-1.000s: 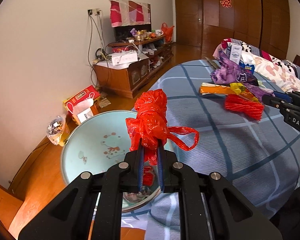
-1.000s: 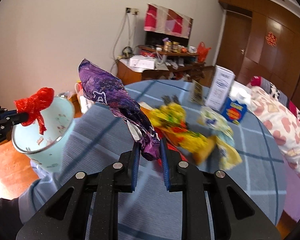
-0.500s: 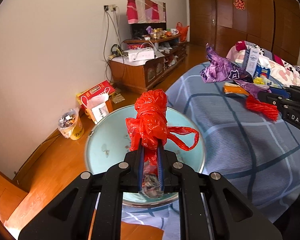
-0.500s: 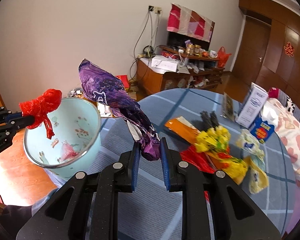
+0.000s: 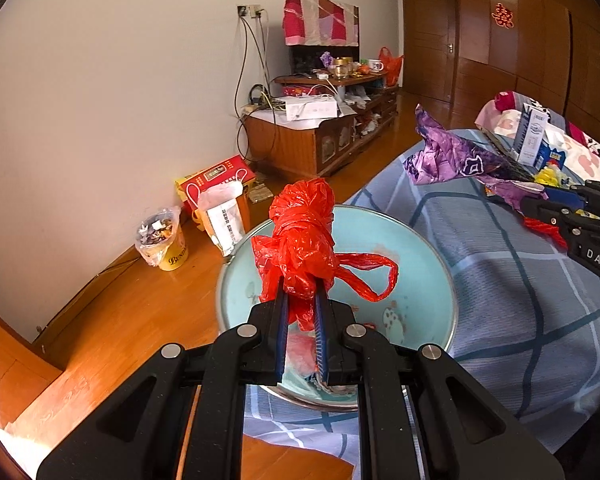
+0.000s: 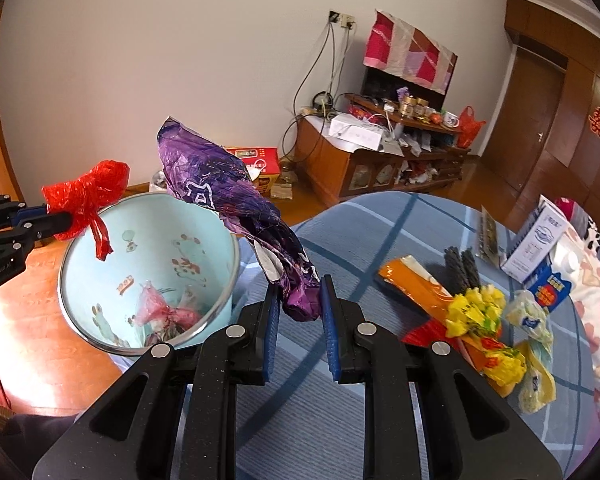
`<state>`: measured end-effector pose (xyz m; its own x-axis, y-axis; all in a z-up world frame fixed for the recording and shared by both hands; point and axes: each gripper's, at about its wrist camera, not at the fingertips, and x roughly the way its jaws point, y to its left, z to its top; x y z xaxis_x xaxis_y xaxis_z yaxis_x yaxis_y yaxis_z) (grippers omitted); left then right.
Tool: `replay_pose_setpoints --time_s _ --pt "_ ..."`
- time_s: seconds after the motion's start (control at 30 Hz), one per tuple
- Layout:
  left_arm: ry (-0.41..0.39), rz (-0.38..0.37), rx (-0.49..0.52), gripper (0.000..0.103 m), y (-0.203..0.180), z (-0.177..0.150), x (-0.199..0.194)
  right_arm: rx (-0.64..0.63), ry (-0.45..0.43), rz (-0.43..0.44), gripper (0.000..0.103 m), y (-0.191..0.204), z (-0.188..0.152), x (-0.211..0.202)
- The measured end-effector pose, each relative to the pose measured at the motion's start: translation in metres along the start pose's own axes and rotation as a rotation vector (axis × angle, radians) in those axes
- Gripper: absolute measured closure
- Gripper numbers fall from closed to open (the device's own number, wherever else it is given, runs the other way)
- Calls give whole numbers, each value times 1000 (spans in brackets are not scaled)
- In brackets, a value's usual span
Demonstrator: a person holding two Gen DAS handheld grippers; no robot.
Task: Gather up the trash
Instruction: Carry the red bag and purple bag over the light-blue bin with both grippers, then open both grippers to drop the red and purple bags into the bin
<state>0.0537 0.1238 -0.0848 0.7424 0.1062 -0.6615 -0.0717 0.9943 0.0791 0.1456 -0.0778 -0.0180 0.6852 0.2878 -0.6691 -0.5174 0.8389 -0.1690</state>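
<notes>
My left gripper is shut on a knotted red plastic bag and holds it over the pale blue bin. The bag also shows in the right wrist view, above the bin's far-left rim. My right gripper is shut on a crumpled purple wrapper and holds it upright beside the bin's right rim. The wrapper shows in the left wrist view too. The bin holds pink and other scraps at its bottom.
The bin stands against a bed with a blue plaid cover. On the cover lie an orange packet, yellow wrappers, a red wrapper and a white carton. A wooden cabinet and boxes stand by the wall.
Both grippers have moved left toward the bin. The red bag now hangs over the bin's opening, and the purple wrapper has come to the bin's right rim.
</notes>
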Motion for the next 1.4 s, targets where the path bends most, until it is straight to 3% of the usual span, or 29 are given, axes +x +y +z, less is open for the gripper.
replay_pose_setpoints --time_s 0.57,1.4 --pt "11 23 -29 92 12 -2 4 -52 0 26 82 25 11 7" --pt "10 16 -36 91 13 -5 2 -57 2 37 82 31 11 10"
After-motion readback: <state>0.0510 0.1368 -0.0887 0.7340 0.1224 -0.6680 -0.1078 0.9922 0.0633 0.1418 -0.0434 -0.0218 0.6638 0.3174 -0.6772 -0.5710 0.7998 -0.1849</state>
